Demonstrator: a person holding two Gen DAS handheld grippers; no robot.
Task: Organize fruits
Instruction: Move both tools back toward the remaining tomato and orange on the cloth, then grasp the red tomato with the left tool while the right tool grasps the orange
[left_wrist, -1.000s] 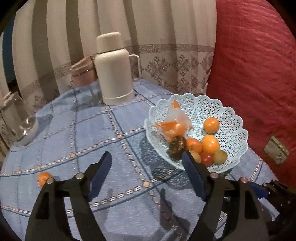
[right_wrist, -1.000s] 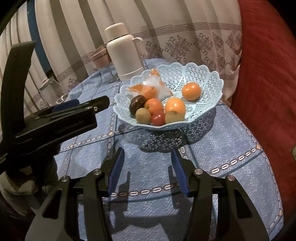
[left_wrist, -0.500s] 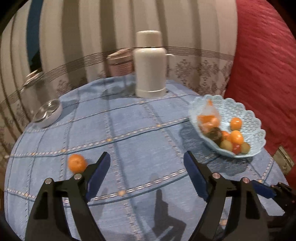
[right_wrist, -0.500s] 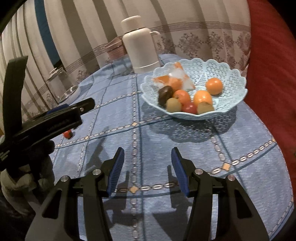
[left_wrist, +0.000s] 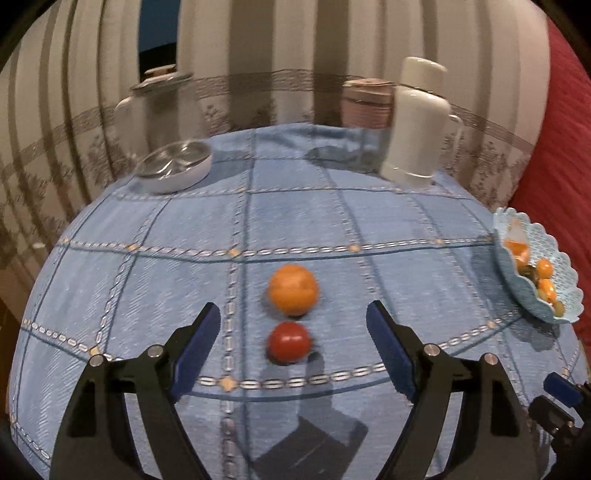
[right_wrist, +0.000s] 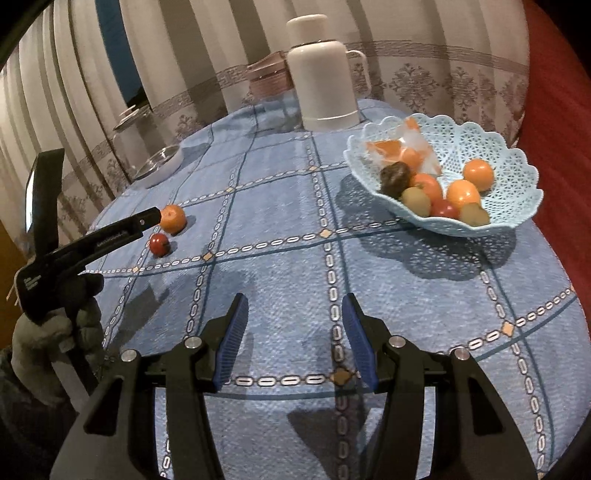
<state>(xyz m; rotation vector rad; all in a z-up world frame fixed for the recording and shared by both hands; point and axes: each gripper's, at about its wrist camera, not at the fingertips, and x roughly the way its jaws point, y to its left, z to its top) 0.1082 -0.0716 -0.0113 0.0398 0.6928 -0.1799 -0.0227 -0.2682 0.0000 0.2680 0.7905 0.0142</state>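
The left gripper (left_wrist: 293, 325) is held wide apart, nothing between its blue pads, and two loose fruits are framed right in the gap. A round orange fruit (left_wrist: 293, 289) is seen lying on the round table covered with a blue checked cloth (left_wrist: 166, 280), and a smaller red tomato-like fruit (left_wrist: 288, 341) sits just beside it on the near side, the two almost touching. From the right wrist view the same pair is picked out at the left of the table, orange fruit (right_wrist: 173, 218) behind, red fruit (right_wrist: 159, 244) in front, just past the tip of the left gripper (right_wrist: 144, 221).

The right gripper (right_wrist: 291, 332) is also spread, empty, over bare cloth. A light blue lattice plastic basket (right_wrist: 491, 147) is set well apart from the loose pair, and orange, red, green and dark fruits plus a clear bag are held in it. A cream thermos jug (right_wrist: 321, 74) is stood upright behind the basket.
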